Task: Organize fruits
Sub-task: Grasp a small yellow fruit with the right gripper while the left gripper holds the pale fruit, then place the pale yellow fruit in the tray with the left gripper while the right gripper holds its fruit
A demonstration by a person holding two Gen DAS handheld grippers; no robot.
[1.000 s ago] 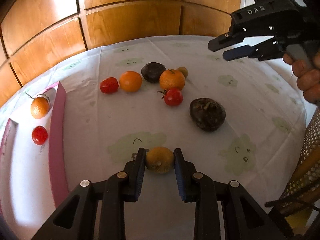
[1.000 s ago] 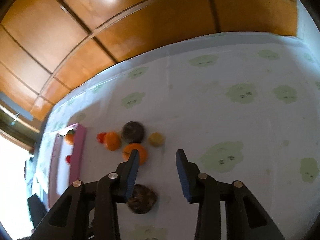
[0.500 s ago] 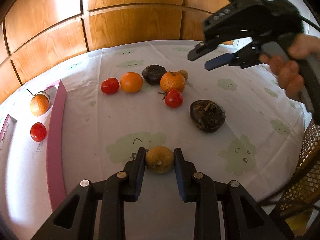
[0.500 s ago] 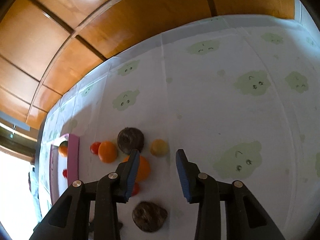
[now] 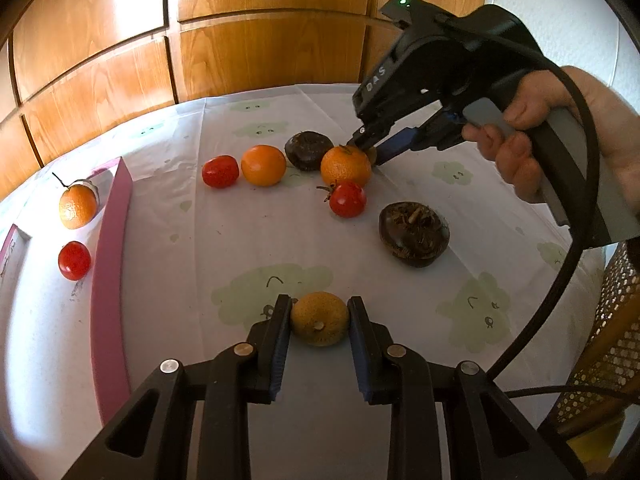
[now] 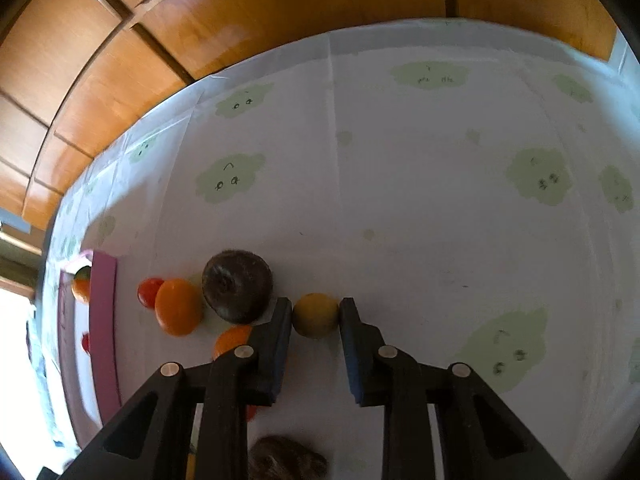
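My left gripper is shut on a brownish-yellow round fruit low over the tablecloth. My right gripper points steeply down, its jaws closing on a small yellow fruit whose sides touch both pads. In the left wrist view the right gripper sits behind an orange. Around it lie a dark round fruit, another orange and a tomato. A pink tray at the left holds an orange and a tomato.
A stemmed tomato and a dark brown fruit lie between the two grippers. Wooden panels back the table. A wicker chair stands at the right edge. A hand and a black cable hang over the right side.
The right gripper came down and in toward the fruit cluster, and its jaws narrowed around the small yellow fruit. The left gripper stayed put with its fruit.
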